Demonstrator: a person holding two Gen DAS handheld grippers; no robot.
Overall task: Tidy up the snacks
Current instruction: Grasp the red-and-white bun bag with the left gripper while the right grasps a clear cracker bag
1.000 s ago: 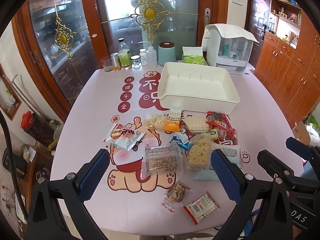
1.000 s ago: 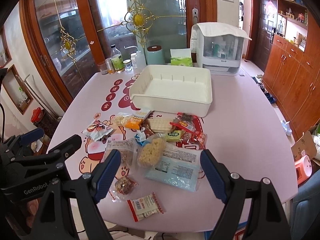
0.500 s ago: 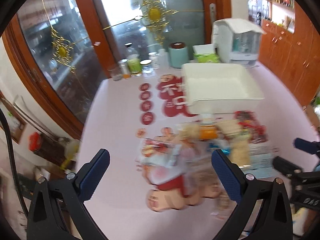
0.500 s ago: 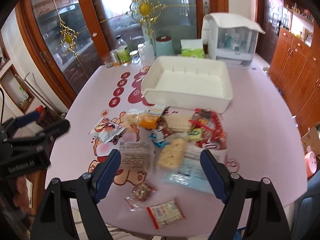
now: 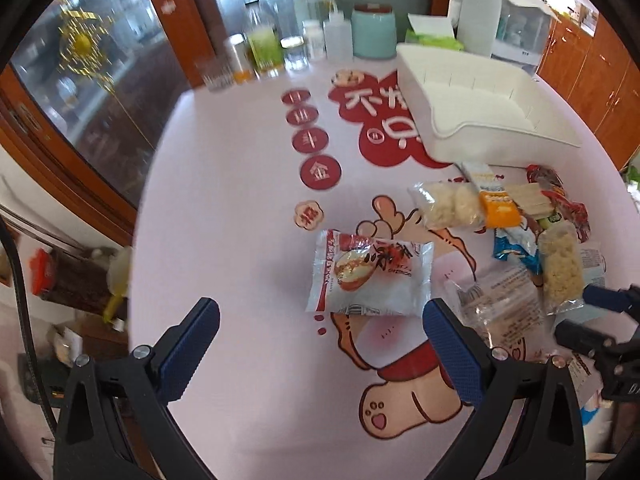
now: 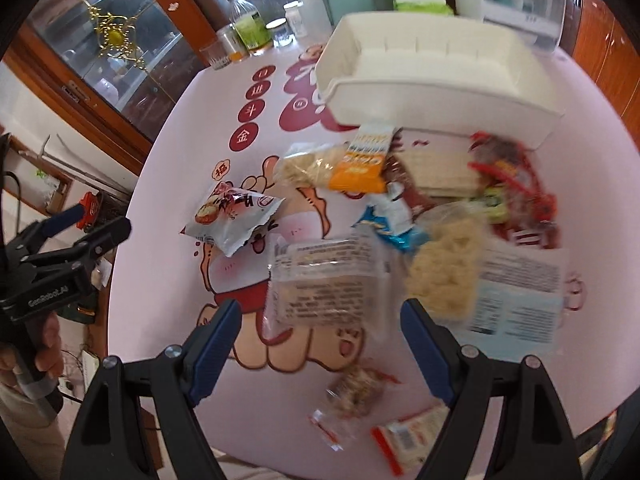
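Several snack packets lie scattered on a pink table [image 5: 224,208] in front of an empty white bin [image 5: 480,112] [image 6: 432,68]. My left gripper [image 5: 320,328] hangs open just above a red-and-white bun packet [image 5: 372,276] [image 6: 236,220], which lies a little beyond its fingertips. My right gripper [image 6: 320,324] is open over a clear packet of pale cakes [image 6: 324,280] [image 5: 500,300]. Beside that lie a rice-crisp packet [image 6: 448,268] and a light blue flat pack [image 6: 520,300]. Neither gripper holds anything.
Bottles, jars and a teal canister [image 5: 372,32] line the table's far edge beside a white appliance [image 5: 504,12]. A wooden glass-door cabinet [image 5: 80,80] stands left. Small packets [image 6: 360,392] lie near the table's front edge. A hand [image 6: 40,344] holds the left gripper's handle.
Both grippers have dropped toward the table and tilted downward. The left one moved left over the bun packet; the right one closed in on the clear cake packet. Both stayed open.
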